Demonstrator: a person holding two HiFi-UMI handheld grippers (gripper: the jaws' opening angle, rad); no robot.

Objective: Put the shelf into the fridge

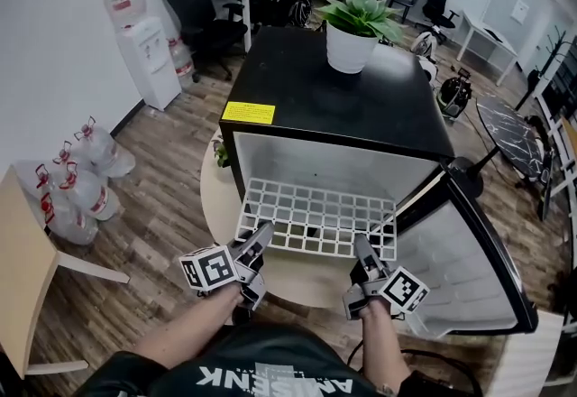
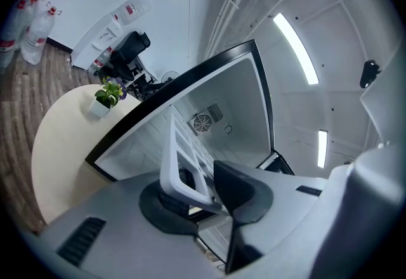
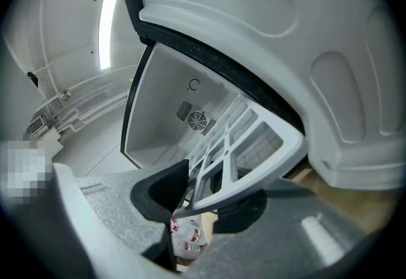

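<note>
Shelf: white plastic grid shelf (image 1: 315, 219), roughly level, far edge inside the open small black fridge (image 1: 334, 93), near edge sticking out over the round beige worktop (image 1: 219, 198).
Left gripper (image 1: 262, 238): jaws pinching the shelf's near left corner.
Right gripper (image 1: 363, 251): jaws clamped on the near right corner.
Fridge door (image 1: 469, 264): swung wide open on the right.
On top of the fridge: leafy green plant in a white pot (image 1: 352, 48).

Can't see rear of shelf (image 1: 315, 219) in head view: tucked under fridge (image 1: 343, 88) top. Can't read print on yellow label (image 1: 249, 113), too small. Only get a sliver of table (image 1: 212, 206), rest under fridge. Lose both forearms (image 1: 180, 341) at bottom edge. In right gripper view, only glimpse bottles (image 3: 184, 236), half hidden past shelf rim and pads (image 3: 165, 189).
</note>
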